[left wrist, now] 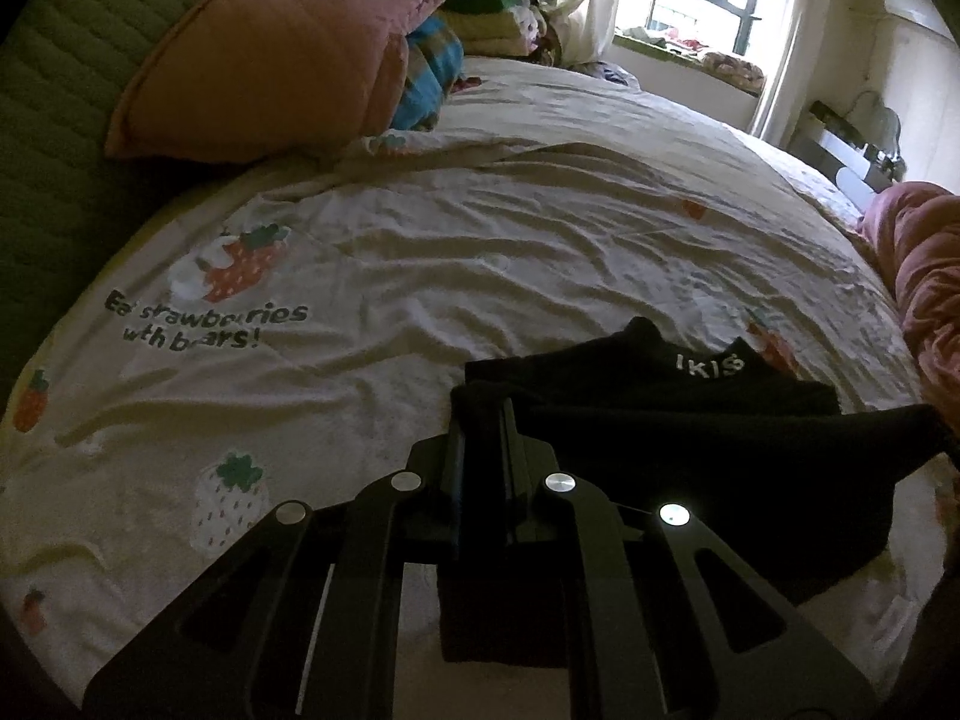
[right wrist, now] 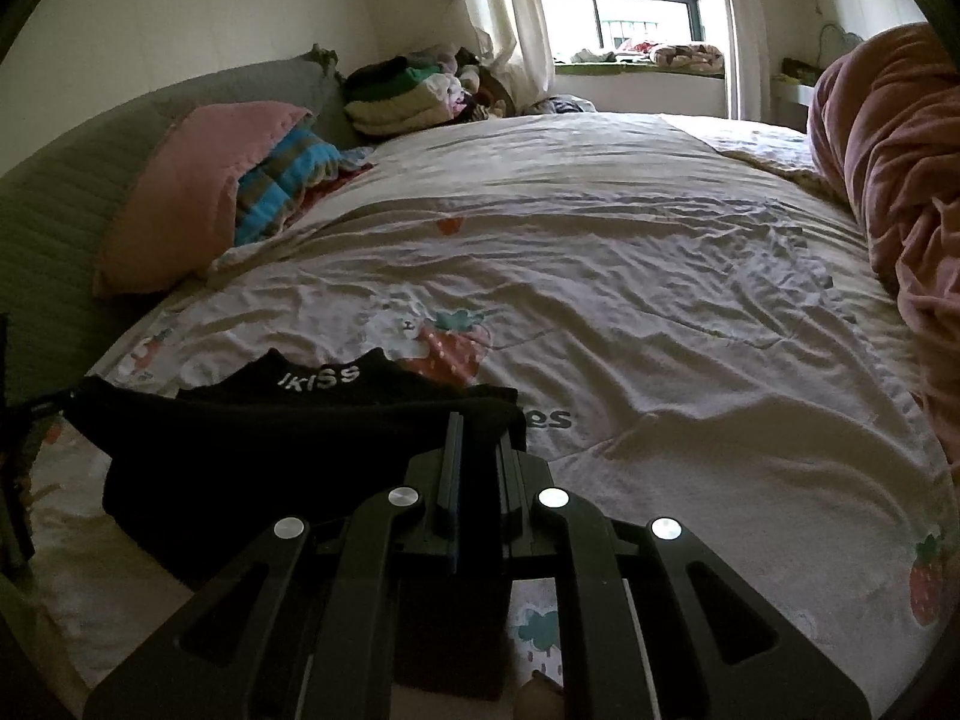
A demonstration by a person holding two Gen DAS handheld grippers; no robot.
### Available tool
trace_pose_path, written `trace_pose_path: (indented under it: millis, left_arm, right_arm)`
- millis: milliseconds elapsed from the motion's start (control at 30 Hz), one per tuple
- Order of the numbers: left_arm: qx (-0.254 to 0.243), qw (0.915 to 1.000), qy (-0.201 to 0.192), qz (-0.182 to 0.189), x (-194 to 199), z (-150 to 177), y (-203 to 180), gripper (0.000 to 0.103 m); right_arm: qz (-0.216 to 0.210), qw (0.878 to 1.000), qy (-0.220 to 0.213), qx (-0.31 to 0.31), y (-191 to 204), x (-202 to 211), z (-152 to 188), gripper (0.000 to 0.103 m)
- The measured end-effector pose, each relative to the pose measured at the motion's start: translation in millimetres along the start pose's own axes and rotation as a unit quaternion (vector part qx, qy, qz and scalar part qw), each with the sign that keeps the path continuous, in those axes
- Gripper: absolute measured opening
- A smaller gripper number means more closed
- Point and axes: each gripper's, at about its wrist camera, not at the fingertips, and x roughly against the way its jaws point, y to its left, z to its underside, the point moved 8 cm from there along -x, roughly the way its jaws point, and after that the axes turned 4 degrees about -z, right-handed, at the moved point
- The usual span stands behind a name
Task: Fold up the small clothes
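Bed (left wrist: pixel 420 252) fills both views, laid with a rumpled cream duvet cover (right wrist: pixel 660 312) printed with strawberries and lettering; a pink pillow (left wrist: pixel 270 60) leans at the green headboard side, a stack of folded clothes (right wrist: pixel 408 96) sits at the far corner near the window, and a bunched pink quilt (right wrist: pixel 888 180) lies along the opposite edge. Task item is a black garment (left wrist: pixel 690 450), small, with a band carrying white lettering (left wrist: pixel 711 362); it lies on the near part of the bed, spread between the two tools, its lettered band resting flat on the cover while the nearer edge is stretched in a line. Left tool (left wrist: pixel 483 420) is closed on one corner of that edge, black cloth visibly caught between its fingers. Right tool (right wrist: pixel 480 432) is likewise clamped on the opposite corner, cloth pinched between the narrow jaws. Judged step: a fold is in hand, with the held edge carried over the body of the garment toward the lettered band. Whether the held edge touches the layer beneath cannot be told from these views. Next move, in my judgement, calls for both tools to lower the edge evenly, line it up with the far band so the halves match, keep the cloth taut to avoid a crease, and then release both corners together.
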Motion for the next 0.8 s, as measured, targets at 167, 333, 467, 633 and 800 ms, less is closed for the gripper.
trace_pose_path:
  millis: [167, 333, 467, 633, 800]
  left_arm:
    - [0.003, 0.9999, 0.002, -0.011, -10.8, 0.5, 1.1, 0.009]
    - [0.012, 0.9998, 0.001, -0.015, -13.4, 4.2, 3.5, 0.018]
    - [0.018, 0.9995, -0.017, -0.019, -5.6, 5.7, 7.4, 0.022]
    - [0.012, 0.9984, -0.044, -0.032, 5.3, 6.7, 12.8, 0.022]
    - [-0.012, 0.9995, -0.025, -0.013, 2.7, 29.4, -4.2, 0.015]
  right_arm:
    - [0.011, 1.000, 0.014, -0.001, -3.6, -14.8, 3.2, 0.008]
    - [0.035, 0.999, 0.016, 0.009, -6.0, -20.0, 7.7, 0.026]
    - [0.036, 0.999, 0.007, 0.004, -11.7, -12.8, 11.3, 0.029]
    - [0.022, 1.000, 0.002, 0.016, -3.1, -0.1, 21.4, 0.029]
    - [-0.005, 0.999, 0.021, 0.050, 23.5, 1.0, 40.4, 0.029]
